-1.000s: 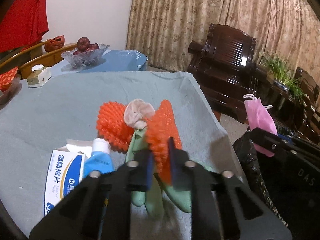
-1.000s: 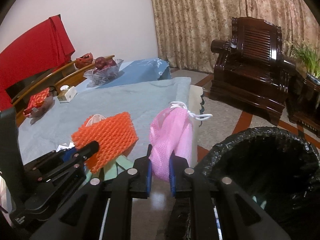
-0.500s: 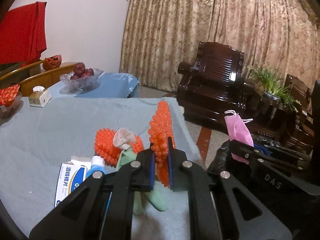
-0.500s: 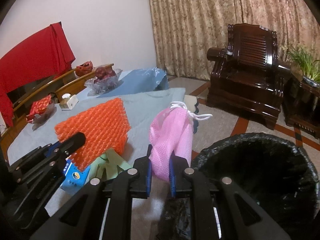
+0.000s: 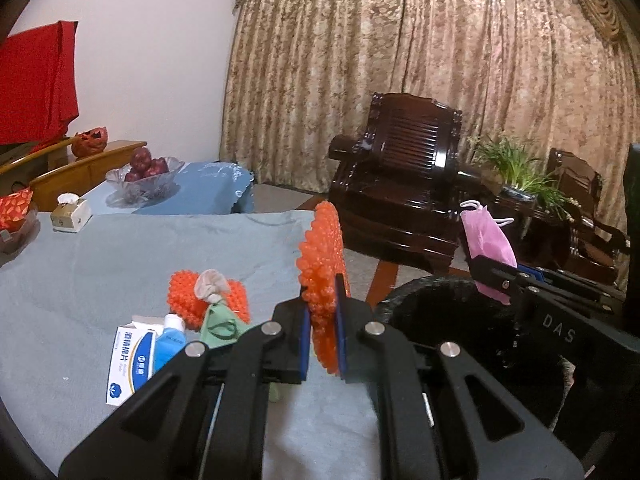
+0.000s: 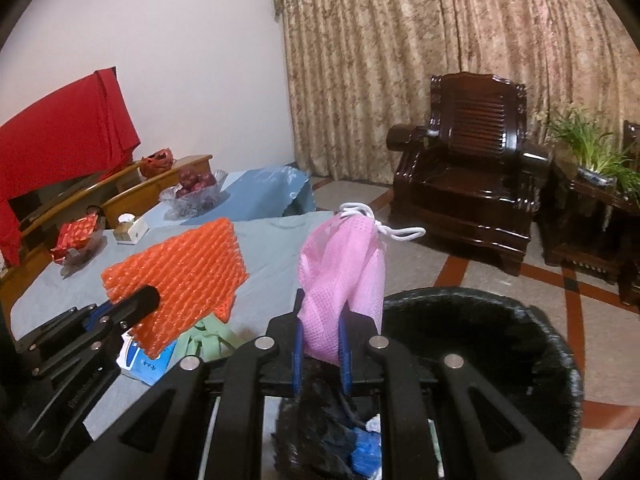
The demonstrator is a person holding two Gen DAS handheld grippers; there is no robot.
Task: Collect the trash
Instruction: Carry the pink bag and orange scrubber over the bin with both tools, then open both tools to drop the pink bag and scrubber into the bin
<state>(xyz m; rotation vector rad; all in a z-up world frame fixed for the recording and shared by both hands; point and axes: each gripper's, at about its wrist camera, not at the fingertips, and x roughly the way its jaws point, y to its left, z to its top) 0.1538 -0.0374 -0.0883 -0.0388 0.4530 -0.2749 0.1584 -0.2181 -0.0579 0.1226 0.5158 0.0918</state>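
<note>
My left gripper is shut on an orange foam fruit net, held upright above the table's right edge; the same net shows from its flat side in the right wrist view. My right gripper is shut on a pink face mask with white ear loops, held over the near rim of a black-lined trash bin. In the left wrist view the mask and bin lie to the right. A second orange net, a green glove and a blue-white box lie on the grey tablecloth.
A dark wooden armchair stands behind the bin, with a potted plant to its right. A glass fruit bowl, a tissue box and a red wrapped dish sit at the table's far side. Trash lies in the bin's bottom.
Both grippers rose and swung right toward the bin. The orange net was lifted off the pile on the table. The pink mask now hangs over the bin's rim.
</note>
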